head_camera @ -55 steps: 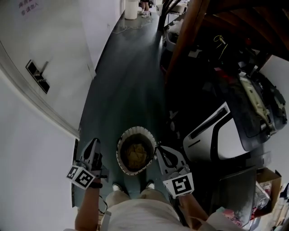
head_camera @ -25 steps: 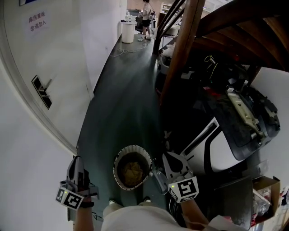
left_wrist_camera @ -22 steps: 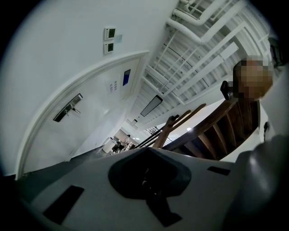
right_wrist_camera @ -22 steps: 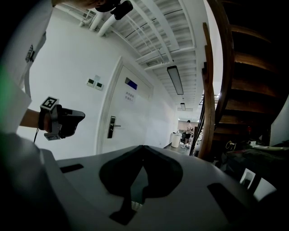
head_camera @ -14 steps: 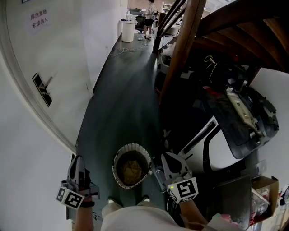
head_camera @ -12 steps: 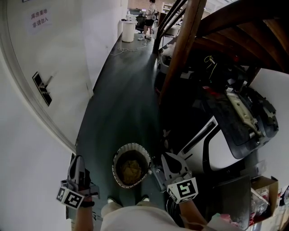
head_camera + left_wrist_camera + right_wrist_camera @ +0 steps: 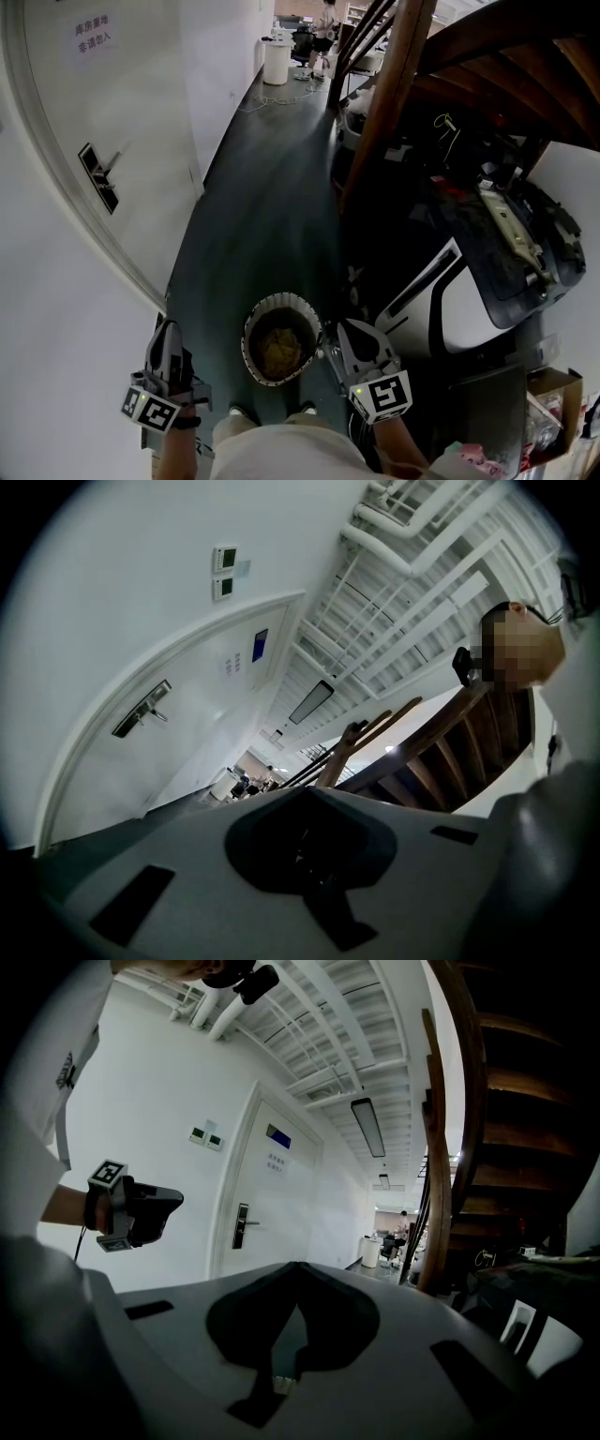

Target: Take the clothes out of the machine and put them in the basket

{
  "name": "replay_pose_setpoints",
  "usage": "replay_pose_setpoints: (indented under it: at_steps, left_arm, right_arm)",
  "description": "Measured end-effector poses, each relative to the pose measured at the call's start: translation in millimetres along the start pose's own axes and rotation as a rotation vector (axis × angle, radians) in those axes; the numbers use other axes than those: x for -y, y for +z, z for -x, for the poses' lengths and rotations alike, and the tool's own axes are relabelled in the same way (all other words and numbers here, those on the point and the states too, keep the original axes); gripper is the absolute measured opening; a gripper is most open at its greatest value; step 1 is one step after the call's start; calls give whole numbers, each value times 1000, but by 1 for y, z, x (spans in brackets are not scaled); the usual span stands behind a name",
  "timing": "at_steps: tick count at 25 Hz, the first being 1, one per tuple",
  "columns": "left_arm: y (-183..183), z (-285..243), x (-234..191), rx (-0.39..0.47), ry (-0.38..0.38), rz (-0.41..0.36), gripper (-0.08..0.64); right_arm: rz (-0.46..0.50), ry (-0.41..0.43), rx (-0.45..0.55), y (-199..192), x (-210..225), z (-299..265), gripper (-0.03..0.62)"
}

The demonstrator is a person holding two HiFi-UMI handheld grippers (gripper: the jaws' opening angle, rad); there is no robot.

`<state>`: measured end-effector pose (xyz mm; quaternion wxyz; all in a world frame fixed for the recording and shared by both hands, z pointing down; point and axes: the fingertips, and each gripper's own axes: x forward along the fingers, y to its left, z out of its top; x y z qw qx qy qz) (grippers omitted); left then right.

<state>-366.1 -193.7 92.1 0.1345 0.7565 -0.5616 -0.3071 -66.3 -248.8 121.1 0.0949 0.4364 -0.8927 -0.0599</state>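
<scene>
My left gripper is closed with nothing in it and hangs over the floor near the white wall. My right gripper also has its jaws together and empty, just beside the right rim of the basket. The basket stands on the floor between the two grippers, right in front of my feet, and a bundle of yellowish clothes lies inside it. The white machine is to the right of the basket, near it. I judge that at least one load is delivered. I cannot see into the machine from here, so I cannot tell whether more clothes are left.
</scene>
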Motion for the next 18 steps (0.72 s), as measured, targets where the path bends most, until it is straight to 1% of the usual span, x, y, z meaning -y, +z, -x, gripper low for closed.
replay_pose_setpoints:
  at_steps: [8,18]
  left_arm:
    - [-6,9,-6,-6,17,15,15]
    - [-19,3,-1,-15,2,37,15]
  right_arm:
    - [1,10,8,1,-10,-1,12]
    - [-2,-6,-13,-9,-4,9,12]
